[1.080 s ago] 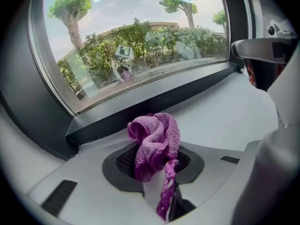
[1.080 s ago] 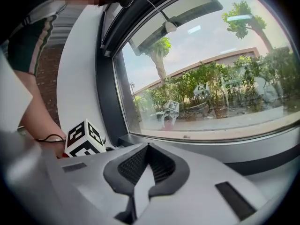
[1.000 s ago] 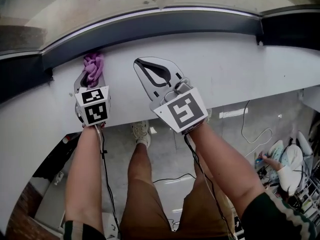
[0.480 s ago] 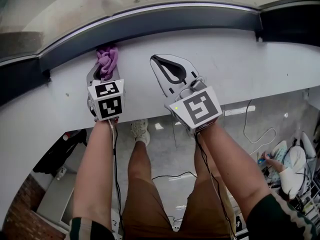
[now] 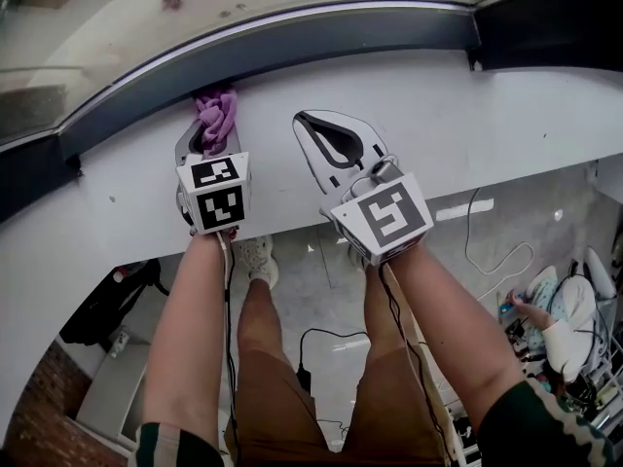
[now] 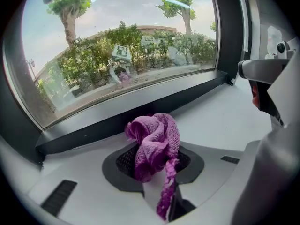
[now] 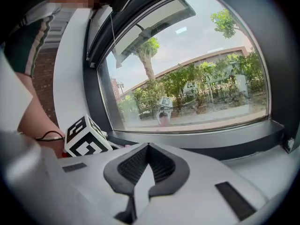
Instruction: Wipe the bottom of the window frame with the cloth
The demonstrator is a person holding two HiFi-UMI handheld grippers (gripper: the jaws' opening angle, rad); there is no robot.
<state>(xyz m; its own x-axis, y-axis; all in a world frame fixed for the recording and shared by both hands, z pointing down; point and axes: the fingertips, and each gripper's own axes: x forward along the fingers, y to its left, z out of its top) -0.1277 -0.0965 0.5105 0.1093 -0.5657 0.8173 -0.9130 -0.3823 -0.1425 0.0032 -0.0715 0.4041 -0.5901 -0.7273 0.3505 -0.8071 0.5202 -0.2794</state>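
A bunched purple cloth point(image 5: 216, 111) point(image 6: 153, 144) is clamped in my left gripper point(image 5: 209, 125) point(image 6: 157, 165), which is shut on it. The cloth's tip lies against the dark bottom rail of the window frame point(image 5: 292, 47) point(image 6: 140, 114), above the white sill point(image 5: 467, 115). My right gripper point(image 5: 316, 125) point(image 7: 147, 149) rests over the sill just right of the left one. Its jaws are together with nothing between them. It stays a little short of the frame rail point(image 7: 211, 146).
The glass pane point(image 5: 195, 8) runs along the top, with trees and a building outside. A frame joint point(image 5: 474, 61) breaks the rail at the right. Below the sill's edge are the person's legs, floor cables point(image 5: 487, 251) and clutter point(image 5: 565, 329).
Both grippers have shifted right along the sill, the left one dragging the cloth along the frame rail. Over the last half second they barely moved.
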